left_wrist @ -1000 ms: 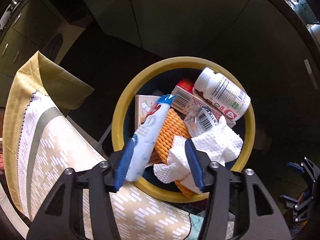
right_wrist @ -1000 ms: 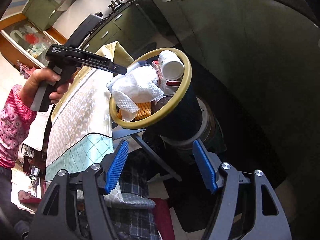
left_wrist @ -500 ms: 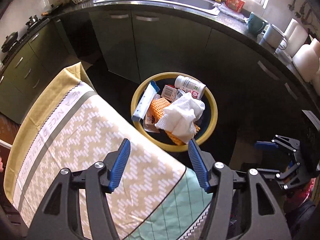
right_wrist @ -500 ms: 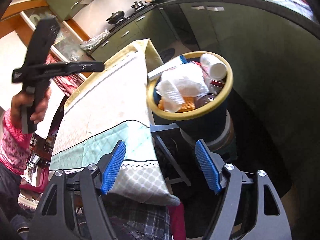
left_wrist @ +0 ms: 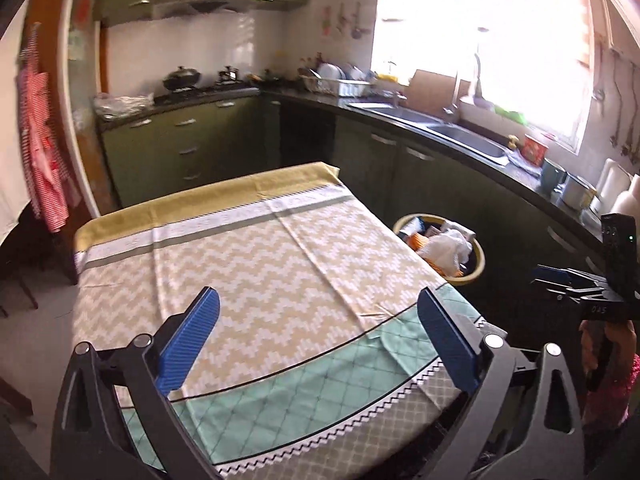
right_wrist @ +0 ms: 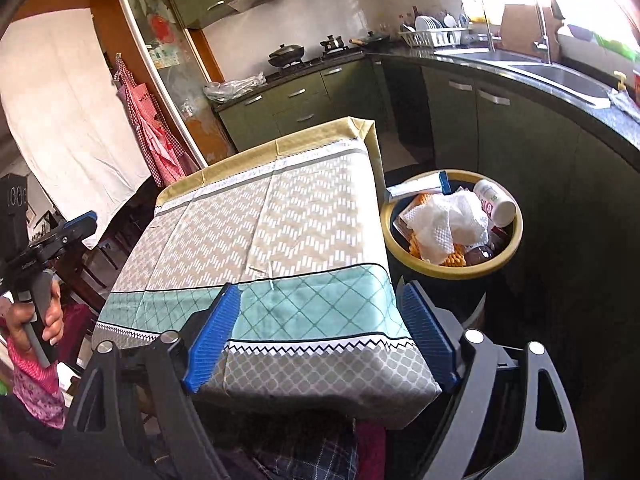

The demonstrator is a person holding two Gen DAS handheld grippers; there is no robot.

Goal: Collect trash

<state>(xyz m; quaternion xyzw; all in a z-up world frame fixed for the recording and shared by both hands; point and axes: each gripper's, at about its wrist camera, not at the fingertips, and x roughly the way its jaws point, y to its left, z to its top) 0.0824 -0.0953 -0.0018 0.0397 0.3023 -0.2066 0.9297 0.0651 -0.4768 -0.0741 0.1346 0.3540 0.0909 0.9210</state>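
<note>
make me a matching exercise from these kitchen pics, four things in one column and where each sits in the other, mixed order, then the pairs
Things
1. crumpled white paper towel
2. black lidded wok
3. red checked apron
4. white plates

Places
A. on the stove
B. hanging by the doorway
C. in the white dish rack on the counter
D. on top of the trash in the yellow-rimmed dark bin

Pairs: 1-D, 2-A, 3-B, 4-C

No text or label can be read
</note>
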